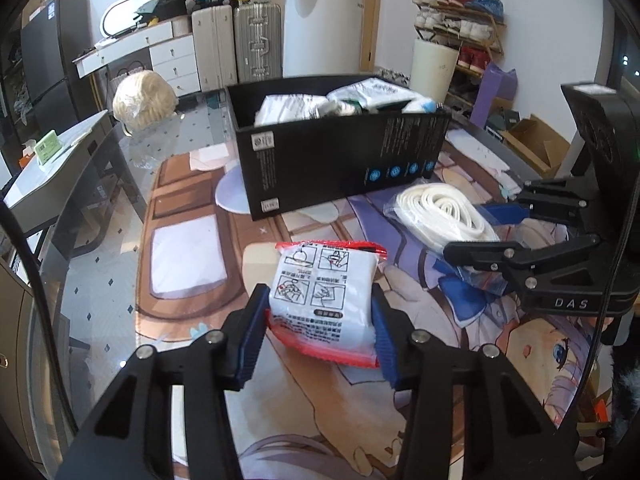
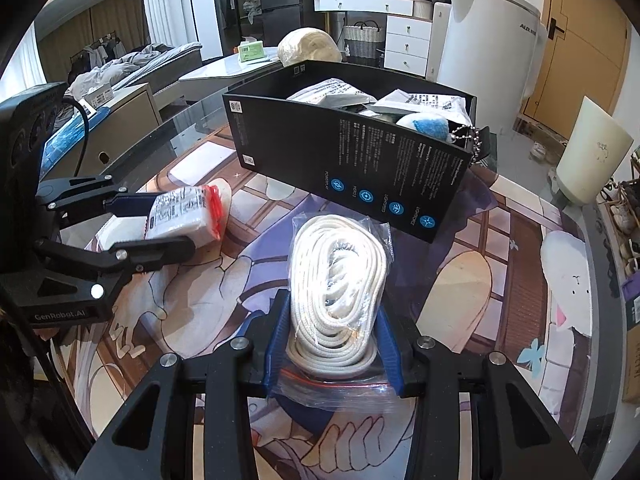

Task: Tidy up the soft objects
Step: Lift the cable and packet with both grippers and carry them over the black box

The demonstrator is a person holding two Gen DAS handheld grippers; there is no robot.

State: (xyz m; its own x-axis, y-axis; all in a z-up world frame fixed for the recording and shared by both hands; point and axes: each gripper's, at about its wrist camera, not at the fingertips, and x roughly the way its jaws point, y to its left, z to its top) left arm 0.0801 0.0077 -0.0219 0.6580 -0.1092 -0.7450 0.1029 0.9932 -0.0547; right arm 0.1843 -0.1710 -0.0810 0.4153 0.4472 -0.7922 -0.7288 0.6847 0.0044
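My left gripper (image 1: 320,332) is shut on a white soft packet with red edges and printed pictures (image 1: 326,300), held just above the mat; it also shows in the right wrist view (image 2: 182,216). My right gripper (image 2: 334,340) is shut on a clear zip bag of coiled white rope (image 2: 338,276), which also shows in the left wrist view (image 1: 440,210). A black cardboard box (image 1: 340,152) stands beyond both, with several white soft packets and a blue-and-white plush inside (image 2: 424,124).
A printed anime mat (image 1: 192,248) covers the glass table. A bagged cream bundle (image 1: 142,98) sits at the far left corner. Beyond the table stand suitcases (image 1: 256,40), a white appliance (image 1: 322,24), a shoe rack (image 1: 464,28) and a white side table (image 1: 56,156).
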